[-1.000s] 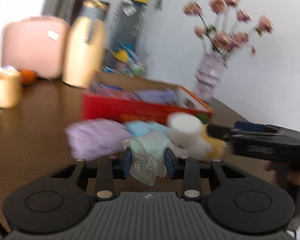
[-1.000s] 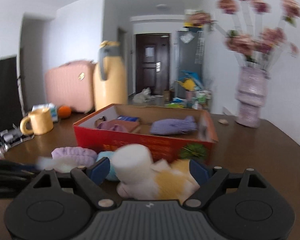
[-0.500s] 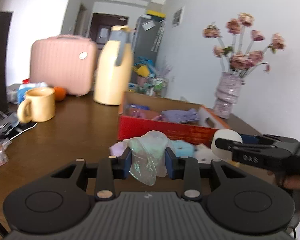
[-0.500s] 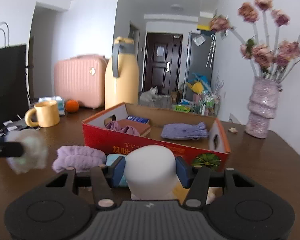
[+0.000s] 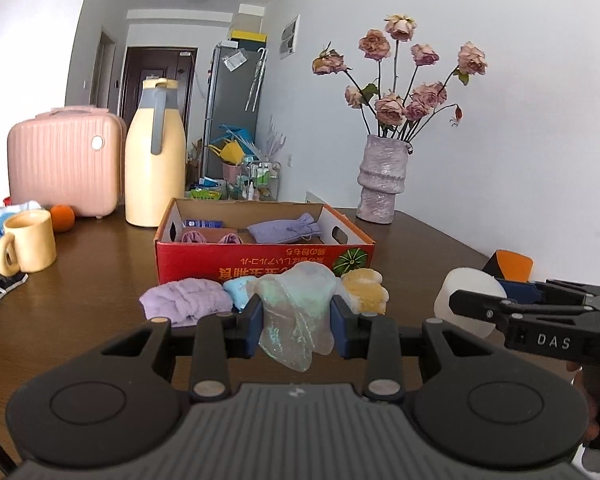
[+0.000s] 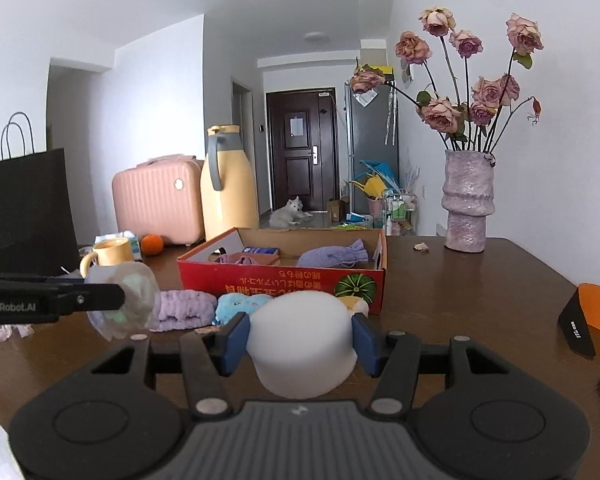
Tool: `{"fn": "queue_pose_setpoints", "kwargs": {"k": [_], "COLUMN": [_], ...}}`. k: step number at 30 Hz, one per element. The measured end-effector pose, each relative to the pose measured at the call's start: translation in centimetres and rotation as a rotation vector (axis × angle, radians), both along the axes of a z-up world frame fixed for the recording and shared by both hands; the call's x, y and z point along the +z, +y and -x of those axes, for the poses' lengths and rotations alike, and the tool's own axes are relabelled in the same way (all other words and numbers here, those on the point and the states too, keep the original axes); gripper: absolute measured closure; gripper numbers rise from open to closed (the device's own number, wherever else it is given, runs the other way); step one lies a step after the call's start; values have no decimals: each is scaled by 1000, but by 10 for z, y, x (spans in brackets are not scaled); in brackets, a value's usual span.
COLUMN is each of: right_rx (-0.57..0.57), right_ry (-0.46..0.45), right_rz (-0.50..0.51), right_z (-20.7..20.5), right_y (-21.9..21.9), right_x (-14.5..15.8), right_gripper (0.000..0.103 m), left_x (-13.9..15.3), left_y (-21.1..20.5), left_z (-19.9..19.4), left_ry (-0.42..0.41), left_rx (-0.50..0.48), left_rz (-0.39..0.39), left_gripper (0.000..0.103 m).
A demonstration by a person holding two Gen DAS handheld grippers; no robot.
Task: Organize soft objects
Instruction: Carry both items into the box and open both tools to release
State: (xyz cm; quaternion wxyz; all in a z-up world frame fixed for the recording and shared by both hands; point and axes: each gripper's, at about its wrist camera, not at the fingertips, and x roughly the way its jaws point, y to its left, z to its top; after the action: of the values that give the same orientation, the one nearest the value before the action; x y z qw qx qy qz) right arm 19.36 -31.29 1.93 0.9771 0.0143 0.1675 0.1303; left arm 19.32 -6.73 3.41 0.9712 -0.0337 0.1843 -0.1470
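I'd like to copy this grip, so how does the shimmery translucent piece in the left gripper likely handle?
The translucent piece is probably floppy: it sags in folds below the left gripper pads. It looks light, since a narrow pinch holds it up. Its glossy film may be slippery, so hold it firmly.

left gripper point(image 5: 296, 316) | lifted iridescent pouch point(image 5: 296, 312) clear | right gripper point(image 6: 298, 340) | raised white foam point(image 6: 302, 344)

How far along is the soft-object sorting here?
Done: a purple pouch lies in the red box. In hand: left gripper holds a translucent wrap; right gripper holds a white foam block. Left: purple cloth, blue toy, yellow toy on the table.
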Motion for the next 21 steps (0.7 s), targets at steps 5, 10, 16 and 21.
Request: {"fn": "queue_pose_setpoints", "kwargs": {"k": [5, 10, 16, 21], "right_rx": [22, 69, 172, 212], "right_ry": [0, -1, 18, 172], "right_rz": [-14, 9, 51, 89], "right_z": [-12, -52, -169, -300], "right_y": [1, 7, 27, 54], "right_x": [0, 10, 36, 31], "right_gripper": [48, 48, 47, 48], "left_x": [4, 11, 36, 44], "left_y": [3, 10, 21, 17], "left_z": [5, -22, -130, -266], "left_ry": [-15, -33, -31, 99], "left_rx": [21, 28, 0, -14], "left_rz": [-20, -23, -8, -13], "left_gripper": [68, 67, 67, 67]}}
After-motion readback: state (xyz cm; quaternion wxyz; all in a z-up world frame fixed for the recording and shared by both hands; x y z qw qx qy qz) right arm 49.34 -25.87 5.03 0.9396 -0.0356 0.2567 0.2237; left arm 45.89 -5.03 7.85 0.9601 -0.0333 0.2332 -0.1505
